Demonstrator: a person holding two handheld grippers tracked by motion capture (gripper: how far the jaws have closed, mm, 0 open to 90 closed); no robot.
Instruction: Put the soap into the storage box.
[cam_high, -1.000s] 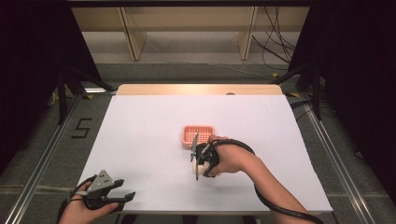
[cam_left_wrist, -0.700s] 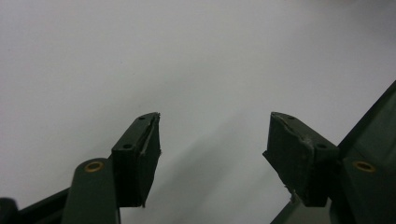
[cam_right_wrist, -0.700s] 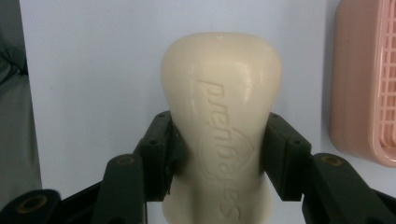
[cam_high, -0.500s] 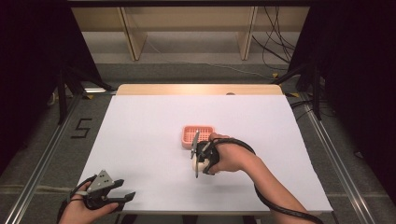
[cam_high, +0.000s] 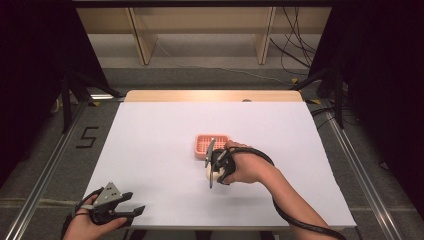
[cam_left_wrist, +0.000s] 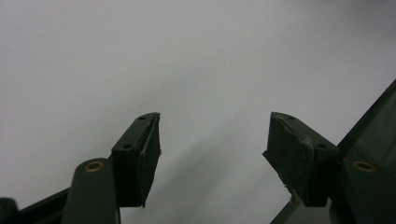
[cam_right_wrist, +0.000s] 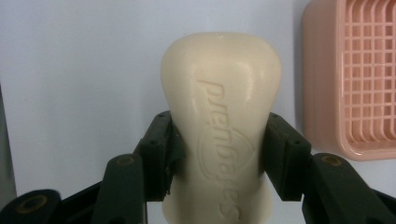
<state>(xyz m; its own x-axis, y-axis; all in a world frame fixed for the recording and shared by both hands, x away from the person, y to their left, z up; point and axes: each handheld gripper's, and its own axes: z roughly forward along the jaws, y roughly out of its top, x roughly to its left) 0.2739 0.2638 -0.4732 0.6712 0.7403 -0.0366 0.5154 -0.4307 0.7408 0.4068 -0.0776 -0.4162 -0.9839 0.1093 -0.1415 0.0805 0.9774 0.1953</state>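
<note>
Right gripper (cam_high: 212, 172) just right of centre in the high view, clamped on a cream soap bar (cam_right_wrist: 219, 126) at its waist, one pad pressed to each side. Embossed lettering running along the bar's face. Pink slotted soap dish (cam_right_wrist: 355, 79) at the right edge of the right gripper view, just beside the bar, apart from it. Left gripper (cam_high: 131, 210) low at lower left over the white table (cam_high: 150, 130), jaws spread wide, nothing between them.
</note>
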